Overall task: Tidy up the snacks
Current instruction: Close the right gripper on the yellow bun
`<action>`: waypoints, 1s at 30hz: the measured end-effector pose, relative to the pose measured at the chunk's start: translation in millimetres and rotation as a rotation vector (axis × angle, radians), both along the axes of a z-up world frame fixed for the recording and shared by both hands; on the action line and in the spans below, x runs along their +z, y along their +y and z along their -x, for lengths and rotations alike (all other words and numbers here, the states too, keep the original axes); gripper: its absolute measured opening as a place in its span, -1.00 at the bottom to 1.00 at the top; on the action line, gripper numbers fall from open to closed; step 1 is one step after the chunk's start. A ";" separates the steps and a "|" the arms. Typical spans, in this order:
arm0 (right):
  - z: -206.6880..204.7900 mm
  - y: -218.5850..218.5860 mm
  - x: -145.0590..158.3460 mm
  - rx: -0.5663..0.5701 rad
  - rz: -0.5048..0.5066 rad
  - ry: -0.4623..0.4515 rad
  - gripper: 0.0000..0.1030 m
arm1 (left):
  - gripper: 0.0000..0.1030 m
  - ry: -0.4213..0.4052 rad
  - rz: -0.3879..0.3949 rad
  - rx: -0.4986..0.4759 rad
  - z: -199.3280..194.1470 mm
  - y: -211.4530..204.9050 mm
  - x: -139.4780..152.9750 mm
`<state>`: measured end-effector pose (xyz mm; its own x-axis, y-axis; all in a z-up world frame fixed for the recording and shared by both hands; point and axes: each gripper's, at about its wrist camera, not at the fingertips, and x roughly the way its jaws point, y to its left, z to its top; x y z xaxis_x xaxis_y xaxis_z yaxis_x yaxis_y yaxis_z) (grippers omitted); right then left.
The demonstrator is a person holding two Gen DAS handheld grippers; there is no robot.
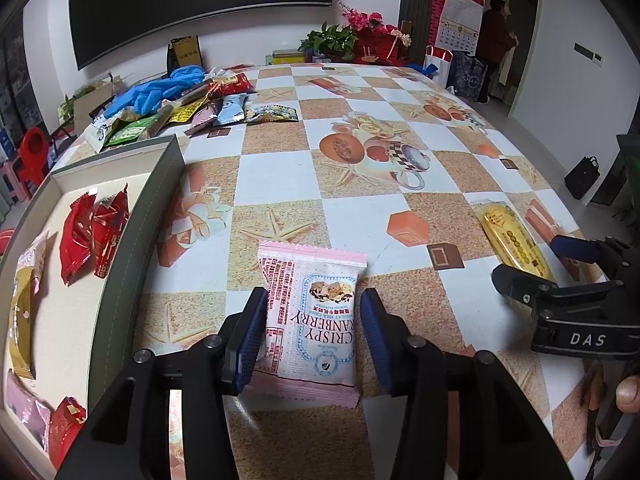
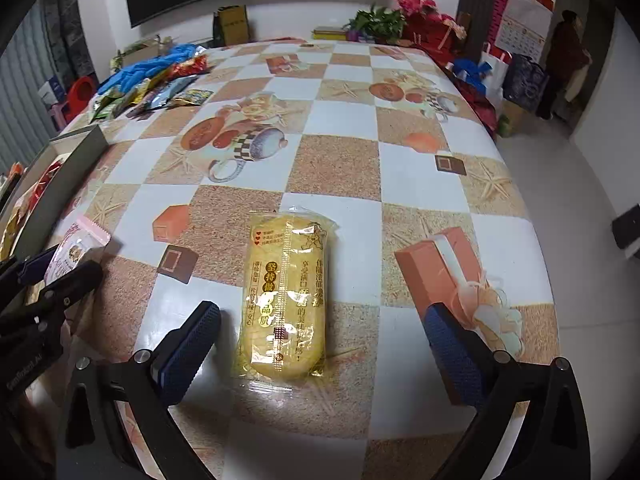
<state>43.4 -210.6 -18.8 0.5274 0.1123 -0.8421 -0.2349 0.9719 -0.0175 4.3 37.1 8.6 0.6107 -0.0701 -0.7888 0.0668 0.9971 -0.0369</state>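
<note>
A pink Crispy Cranberry packet lies on the checkered tablecloth between the fingers of my left gripper; the jaws stand around it, the left pad near its edge, the right pad apart. It also shows in the right wrist view. A yellow cake packet lies between the wide-open fingers of my right gripper, untouched; it also shows in the left wrist view. A grey box at the left holds red, gold and pink snacks.
A pile of mixed snack packets and blue gloves lie at the table's far left. Flowers and boxes stand at the far edge. The table edge drops to the floor on the right. A person stands by the door.
</note>
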 end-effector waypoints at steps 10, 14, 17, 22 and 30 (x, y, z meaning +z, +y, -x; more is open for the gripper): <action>5.1 -2.3 -0.3 -0.005 -0.012 -0.052 0.98 | 0.13 0.001 -0.002 -0.006 -0.1 -1.7 -0.2; 5.4 -2.3 -0.7 -0.007 -0.014 -0.051 0.98 | 0.13 0.002 -0.003 -0.006 -0.1 -1.9 -0.2; 4.7 -2.7 -0.5 0.011 -0.011 -0.039 0.98 | 0.21 0.004 -0.003 -0.016 -0.3 -2.9 -0.7; -0.5 -1.9 -0.4 0.017 -0.011 -0.017 0.99 | 0.25 0.005 -0.005 -0.023 -0.4 -4.1 -1.3; -4.1 0.4 0.1 -0.015 -0.003 -0.003 0.99 | 0.30 0.005 -0.011 -0.019 0.2 -4.5 -1.9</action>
<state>47.5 -210.2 -18.7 0.5314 0.1073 -0.8403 -0.2207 0.9752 -0.0151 4.1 32.6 6.7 0.6051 -0.0735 -0.7927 0.0859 0.9959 -0.0268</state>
